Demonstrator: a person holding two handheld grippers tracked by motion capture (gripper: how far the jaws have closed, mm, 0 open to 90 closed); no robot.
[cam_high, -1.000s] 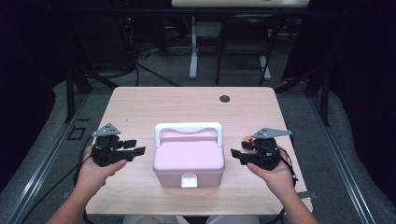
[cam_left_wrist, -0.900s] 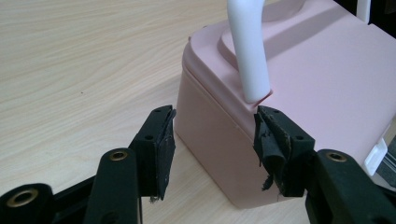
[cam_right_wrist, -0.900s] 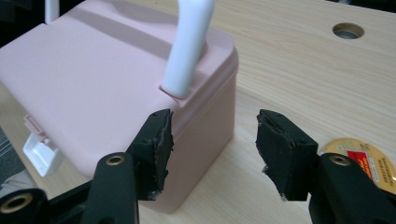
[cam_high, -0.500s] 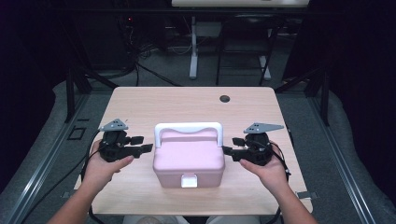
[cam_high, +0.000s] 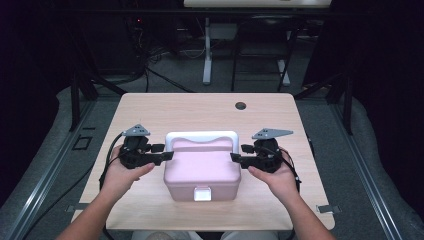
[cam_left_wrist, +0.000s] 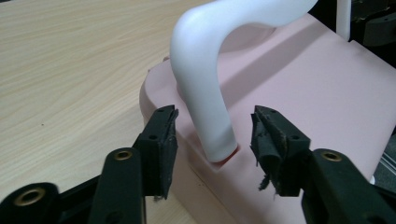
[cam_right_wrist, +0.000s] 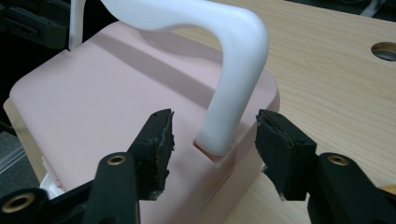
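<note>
Unlabelled, the pink box (cam_high: 202, 170) sits between left gripper (cam_left_wrist: 212, 135) and right gripper (cam_right_wrist: 212, 135), both parted.

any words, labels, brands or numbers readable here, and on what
None: no text can be read in these pictures.
The pink box has a plain lid, its white handle is unmarked, and the white latch at its front is too small to show any mark.
The wooden table bears no label.
The left gripper and right gripper show no writing on their black jaws.
</note>
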